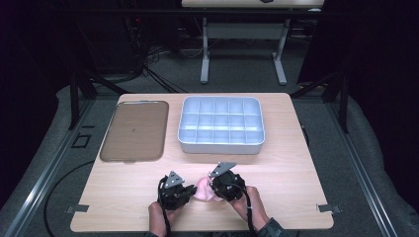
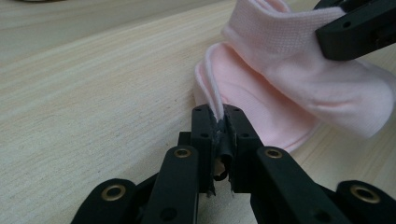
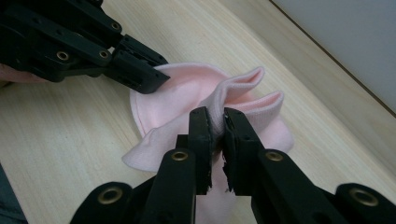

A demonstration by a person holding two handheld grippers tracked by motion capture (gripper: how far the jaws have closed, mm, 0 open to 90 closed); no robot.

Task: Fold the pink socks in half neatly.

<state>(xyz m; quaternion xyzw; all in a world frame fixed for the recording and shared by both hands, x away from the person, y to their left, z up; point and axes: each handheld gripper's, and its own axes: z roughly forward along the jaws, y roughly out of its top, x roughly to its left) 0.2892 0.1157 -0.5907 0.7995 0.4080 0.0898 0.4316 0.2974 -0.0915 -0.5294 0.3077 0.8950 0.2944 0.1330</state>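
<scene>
Jaws of the left gripper point(image 2: 218, 116) are pressed together on the thin edge of a pink cloth point(image 2: 289, 88), which looks like a small sock; in the left gripper view this edge goes straight down between the two black tips. Jaws of the right gripper point(image 3: 217, 122) pinch a folded part of the same pink cloth point(image 3: 187, 93), and in the right gripper view the fabric makes two soft ridges just behind the tips. So both grippers hold the cloth at the same time, from opposite sides.

In the high view, the cloth point(image 1: 201, 190) is near the front edge of the table point(image 1: 296, 197), between the left gripper point(image 1: 189, 190) and the right gripper point(image 1: 213, 183). Part of it lies on the wood and part is lifted a little by the right gripper. One hand point(image 1: 159, 217) holds the left gripper, and the other hand point(image 1: 251, 202) holds the right one.

Farther back on the table stands a white tray point(image 1: 220, 146) with many small compartments. Just beside it, on its left, lies a flat brownish tray point(image 1: 134, 131).
</scene>
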